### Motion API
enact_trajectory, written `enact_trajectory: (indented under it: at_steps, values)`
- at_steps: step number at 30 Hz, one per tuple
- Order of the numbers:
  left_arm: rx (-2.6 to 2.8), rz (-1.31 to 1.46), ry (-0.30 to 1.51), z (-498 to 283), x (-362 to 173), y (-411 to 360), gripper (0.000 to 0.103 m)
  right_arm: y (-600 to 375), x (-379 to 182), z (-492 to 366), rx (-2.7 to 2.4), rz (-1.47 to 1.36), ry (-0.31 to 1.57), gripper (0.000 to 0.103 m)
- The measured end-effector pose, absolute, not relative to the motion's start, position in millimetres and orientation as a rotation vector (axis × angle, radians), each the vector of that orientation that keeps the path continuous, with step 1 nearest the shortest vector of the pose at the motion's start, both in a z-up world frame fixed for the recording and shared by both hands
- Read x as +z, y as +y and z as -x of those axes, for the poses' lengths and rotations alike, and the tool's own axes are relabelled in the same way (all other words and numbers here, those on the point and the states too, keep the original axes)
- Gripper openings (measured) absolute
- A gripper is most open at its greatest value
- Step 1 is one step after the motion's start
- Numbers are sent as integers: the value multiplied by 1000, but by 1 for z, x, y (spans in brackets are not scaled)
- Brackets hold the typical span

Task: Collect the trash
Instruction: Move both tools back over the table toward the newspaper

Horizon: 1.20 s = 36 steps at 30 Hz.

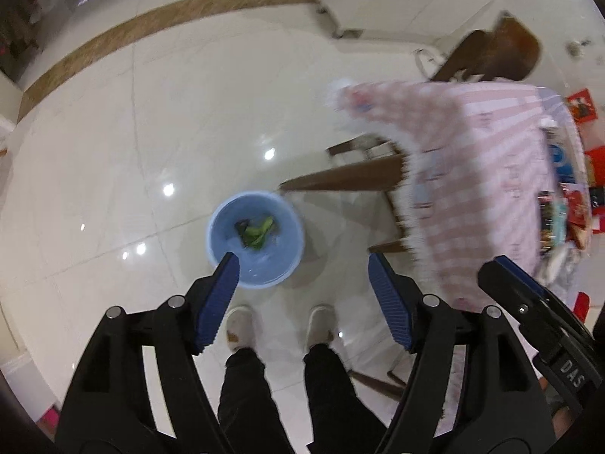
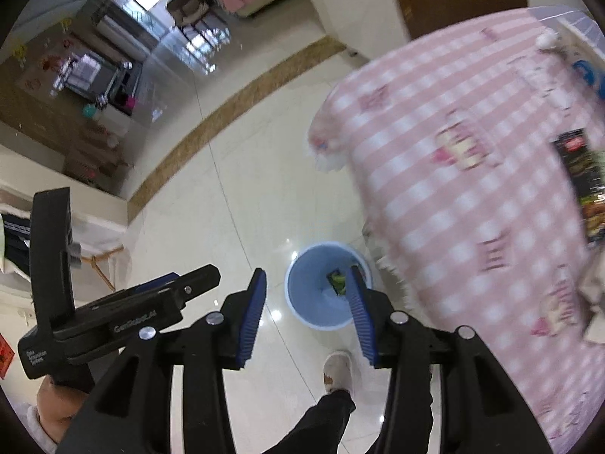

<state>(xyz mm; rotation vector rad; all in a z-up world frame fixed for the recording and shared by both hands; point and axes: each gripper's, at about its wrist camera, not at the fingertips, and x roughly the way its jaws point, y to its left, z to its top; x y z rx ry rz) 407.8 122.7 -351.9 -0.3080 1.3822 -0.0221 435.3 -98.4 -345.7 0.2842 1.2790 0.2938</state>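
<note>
We see a table with a pink checked cloth [image 1: 472,174] at right above the glossy tile floor [image 1: 151,132]. The blue bin [image 1: 255,240] stands on the floor just beside it, green trash [image 1: 259,232] lying inside. Our left gripper [image 1: 304,268] hangs over the bin, jaws spread wide, nothing between. Our right gripper [image 2: 308,289] is partly spread, also empty.

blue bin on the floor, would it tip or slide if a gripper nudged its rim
The blue bin looks like thin plastic holding only a few scraps, so probably light. On the glossy tile floor it would likely slide; a high rim push might tip it.
</note>
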Motion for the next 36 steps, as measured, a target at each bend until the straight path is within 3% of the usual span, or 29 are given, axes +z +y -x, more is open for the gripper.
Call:
enact_trajectory:
  at_steps: [6, 14, 27, 31, 36]
  values:
    - [-172, 272, 1287, -414, -300, 36, 70, -191, -296, -412, 189, -346, 1124, 46]
    - [-356, 176, 1237, -403, -274, -93, 70, -359, -279, -345, -94, -491, 981, 70]
    - [-333, 89, 1303, -400, -290, -162, 70, -437, -384, -356, 71, -813, 1096, 70]
    - [-302, 93, 1316, -401, -293, -160, 70, -431, -386, -363, 120, -810, 1094, 58]
    - [-288, 85, 1336, -406, -300, -164, 70, -429, -378, -375, 186, -767, 1088, 57]
